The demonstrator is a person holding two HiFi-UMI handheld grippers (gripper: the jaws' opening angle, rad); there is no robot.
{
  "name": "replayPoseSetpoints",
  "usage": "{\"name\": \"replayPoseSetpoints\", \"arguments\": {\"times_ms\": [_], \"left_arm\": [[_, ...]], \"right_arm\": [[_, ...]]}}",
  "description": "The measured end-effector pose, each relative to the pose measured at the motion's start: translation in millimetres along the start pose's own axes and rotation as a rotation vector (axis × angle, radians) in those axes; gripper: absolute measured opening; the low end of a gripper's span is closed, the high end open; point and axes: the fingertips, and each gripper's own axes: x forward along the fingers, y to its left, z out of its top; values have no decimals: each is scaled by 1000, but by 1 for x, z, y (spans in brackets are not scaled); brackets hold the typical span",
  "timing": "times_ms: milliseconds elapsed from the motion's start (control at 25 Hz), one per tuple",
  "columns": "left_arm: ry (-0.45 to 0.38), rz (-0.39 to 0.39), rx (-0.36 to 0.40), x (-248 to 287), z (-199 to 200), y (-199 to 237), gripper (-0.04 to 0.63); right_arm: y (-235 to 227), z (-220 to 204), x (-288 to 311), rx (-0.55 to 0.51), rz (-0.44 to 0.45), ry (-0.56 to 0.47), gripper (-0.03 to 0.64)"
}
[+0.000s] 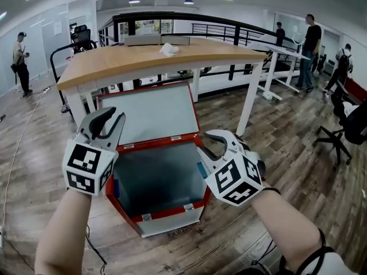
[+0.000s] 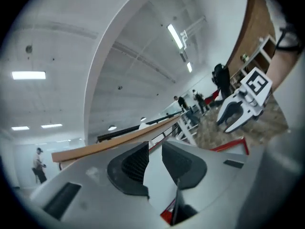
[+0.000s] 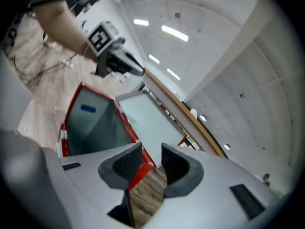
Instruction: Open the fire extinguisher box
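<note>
Wood-topped worktop (image 1: 114,62) on white legs, standing on plank floor (image 1: 287,148). Crumpled white wad (image 1: 168,50) lies near its far edge, with a long grey box (image 1: 156,39) just behind it along that edge. Black railing (image 1: 218,26) beyond. One person (image 1: 21,62) stands far left, several people (image 1: 309,50) far right. Black office chair (image 1: 344,132) at right.

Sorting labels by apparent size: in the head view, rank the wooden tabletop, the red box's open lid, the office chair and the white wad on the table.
1. Wooden tabletop, only narrowly first.
2. Open lid.
3. Office chair, partly cut off.
4. White wad.
</note>
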Motion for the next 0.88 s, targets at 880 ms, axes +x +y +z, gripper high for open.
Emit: {"name": "replayPoseSetpoints", "arguments": {"times_ms": [880], "left_arm": [[-53, -137, -582, -145, -10, -204, 31]], "right_arm": [[133, 37, -106, 783, 368, -383, 32]]}}
